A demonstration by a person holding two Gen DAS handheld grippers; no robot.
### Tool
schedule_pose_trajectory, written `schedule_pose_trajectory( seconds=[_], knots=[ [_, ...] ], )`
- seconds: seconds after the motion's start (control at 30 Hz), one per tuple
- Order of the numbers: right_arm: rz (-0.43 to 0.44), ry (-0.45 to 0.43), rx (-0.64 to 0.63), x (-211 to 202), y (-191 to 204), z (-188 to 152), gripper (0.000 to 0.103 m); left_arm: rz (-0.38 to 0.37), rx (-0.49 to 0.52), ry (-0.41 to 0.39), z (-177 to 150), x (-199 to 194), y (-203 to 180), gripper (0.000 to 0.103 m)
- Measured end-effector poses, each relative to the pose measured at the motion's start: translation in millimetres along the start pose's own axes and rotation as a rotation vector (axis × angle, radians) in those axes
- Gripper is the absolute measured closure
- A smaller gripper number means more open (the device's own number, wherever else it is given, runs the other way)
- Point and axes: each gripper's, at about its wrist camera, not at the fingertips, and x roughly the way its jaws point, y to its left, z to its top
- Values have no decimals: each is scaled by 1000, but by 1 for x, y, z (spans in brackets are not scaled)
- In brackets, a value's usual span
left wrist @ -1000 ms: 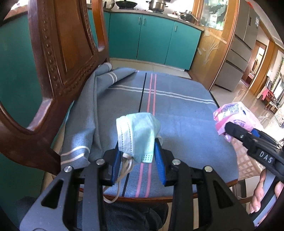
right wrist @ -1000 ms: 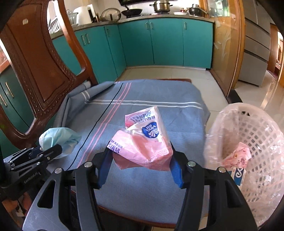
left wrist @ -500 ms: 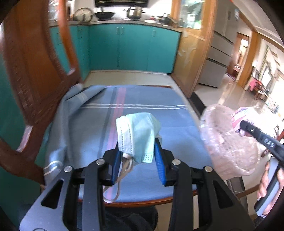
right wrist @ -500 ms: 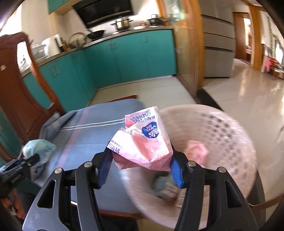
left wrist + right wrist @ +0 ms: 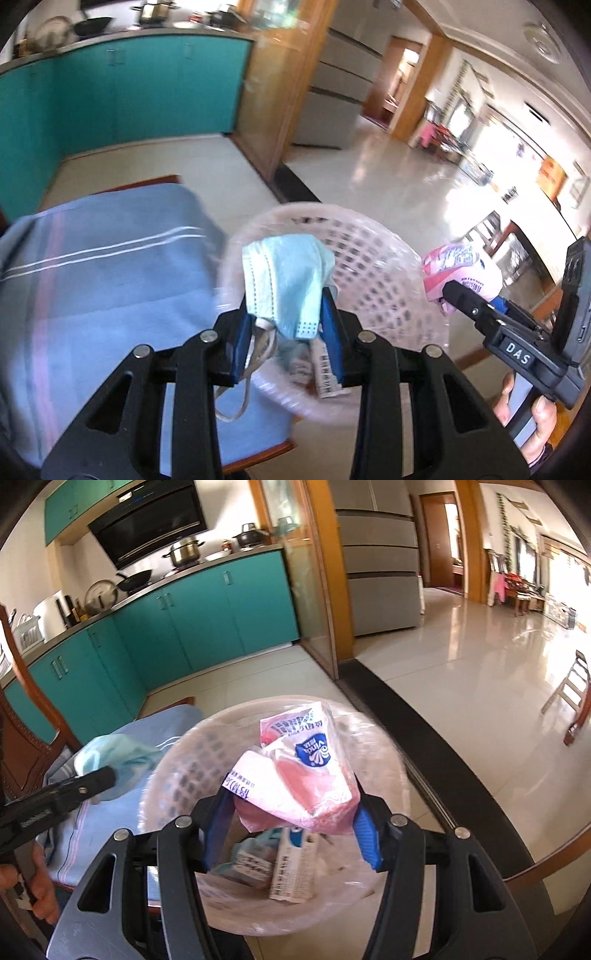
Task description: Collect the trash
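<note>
My left gripper (image 5: 288, 332) is shut on a crumpled light-blue face mask (image 5: 288, 280) and holds it over the near left rim of a pink lattice waste basket (image 5: 388, 280). My right gripper (image 5: 291, 827) is shut on a pink tissue packet (image 5: 299, 775) and holds it right above the basket (image 5: 177, 775). The right gripper with the pink packet (image 5: 461, 273) also shows at the right of the left wrist view. The mask (image 5: 110, 757) shows at the left of the right wrist view. Several pieces of trash (image 5: 291, 864) lie in the basket.
A chair seat under a blue striped cloth (image 5: 92, 295) is left of the basket. The wooden chair back (image 5: 22, 746) stands at the far left. Teal kitchen cabinets (image 5: 207, 616) are behind, and a shiny tiled floor (image 5: 480, 672) spreads to the right.
Both grippers have swung right from over the chair seat to the basket. The pink packet is now above the basket's middle and the mask above its rim. Both grips are unchanged.
</note>
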Motion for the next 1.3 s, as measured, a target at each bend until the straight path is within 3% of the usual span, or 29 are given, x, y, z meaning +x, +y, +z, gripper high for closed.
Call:
schedule_pose_trajectory(
  seconds=[0.1, 0.17, 0.3, 0.5, 0.63, 0.83, 1.0, 1.3],
  knots=[
    [-20, -4, 23, -2, -14, -1, 45, -36, 39, 45, 0, 25, -15, 64],
    [-20, 1, 35, -1, -19, -1, 45, -30, 56, 61, -3, 35, -19, 45],
    [2, 12, 34, 6, -16, -1, 45, 30, 70, 46, -7, 34, -15, 33],
    [49, 37, -7, 16, 5, 1, 43, 168, 8, -58, -16, -15, 16, 23],
    [47, 40, -30, 15, 20, 2, 28, 241, -23, -112, -23, -46, 30, 18],
    [47, 12, -32, -8, 34, 2, 19, 331, -34, -195, -41, -101, 41, 10],
    [63, -67, -69, -53, 63, -6, 7, 458, -50, -244, -60, -154, 41, 3],
    [32, -329, -278, -141, 131, -49, 3, 518, -123, -374, -95, -254, 37, 3]
  ],
)
